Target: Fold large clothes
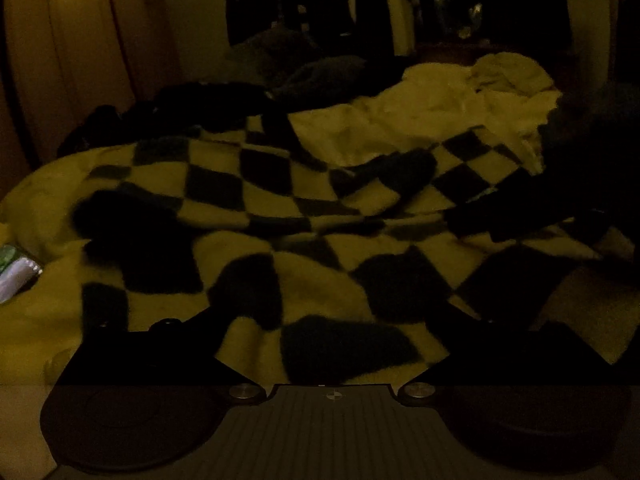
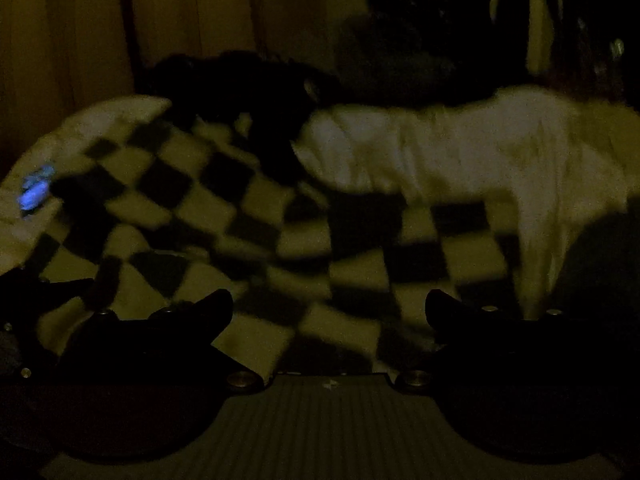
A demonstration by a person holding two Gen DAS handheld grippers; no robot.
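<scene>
1. Two grippers appear in these dim views, one per wrist camera, both over a checkered garment spread on a bed.
2. Left gripper, low in the left wrist frame: its dark fingers stand wide apart with checked fabric lying in the gap between them, not pinched.
3. Right gripper, at the bottom of the right wrist frame: its fingers are spread wide too – the cloth passes under the gap, and no pad presses on it.
4. Filling the middle of both frames, the garment is rumpled in dark and pale squares, and blurred in the right wrist view.
5. A pale plain cloth lies at the upper right of the left wrist frame, bordering the checks; the right wrist view shows it at right centre.
6. Dark clothes sit heaped behind the garment – upper centre-left.
7. At the left edge, a small light packet rests on the bed.
</scene>
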